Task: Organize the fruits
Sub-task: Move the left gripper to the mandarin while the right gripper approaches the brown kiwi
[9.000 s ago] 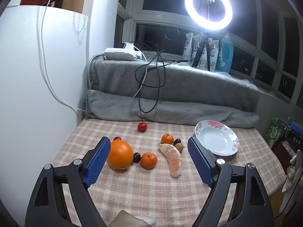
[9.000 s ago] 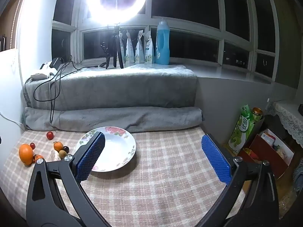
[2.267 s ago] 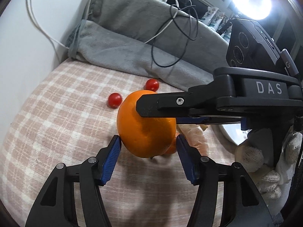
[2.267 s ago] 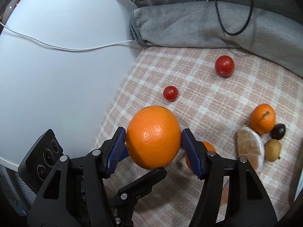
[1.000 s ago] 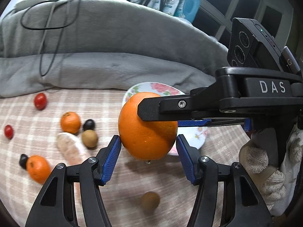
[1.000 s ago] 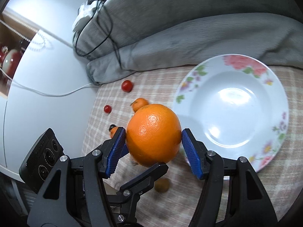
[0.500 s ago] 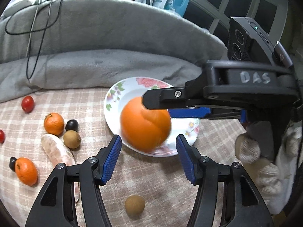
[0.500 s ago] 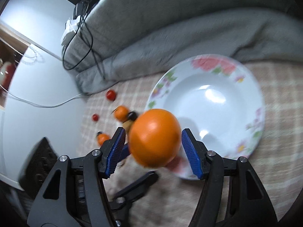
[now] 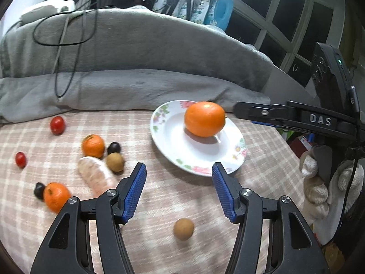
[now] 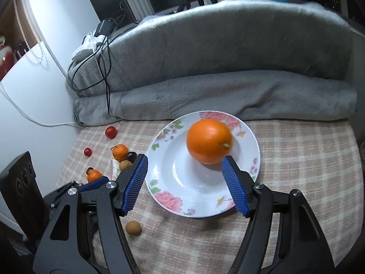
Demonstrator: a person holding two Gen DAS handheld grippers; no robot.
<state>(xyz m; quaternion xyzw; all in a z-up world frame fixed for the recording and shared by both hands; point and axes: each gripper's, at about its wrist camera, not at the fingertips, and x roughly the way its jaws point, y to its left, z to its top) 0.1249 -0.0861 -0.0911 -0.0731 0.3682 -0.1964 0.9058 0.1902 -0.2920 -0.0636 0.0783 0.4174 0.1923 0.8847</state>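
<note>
The big orange [image 10: 208, 144] sits in the floral plate [image 10: 173, 202], toward its far side, and nothing grips it. My right gripper [image 10: 186, 183] has just been opening: its jaws stand spread just short of the fruit, the right pad close by its near side but, as far as I can judge, not pressing. My left gripper [image 9: 179, 194] hangs spread and empty over the checked tablecloth [image 9: 141, 127], with the plate just beyond its tips.

So I read this as the release step of the first placement, done or all but done. The rest of the fruit lies on the cloth to the left: two small mandarins [image 9: 93, 146], a peeled segment [image 9: 97, 175], two red cherry tomatoes [image 9: 57, 125], some dark and brown small fruits, and one brown one [image 9: 183, 229] right under my left jaws (the easiest pick, I think). Next I'd back the right gripper clear without nudging the orange, then lower the left around that brown fruit, closing gently since it looks ready to roll.
</note>
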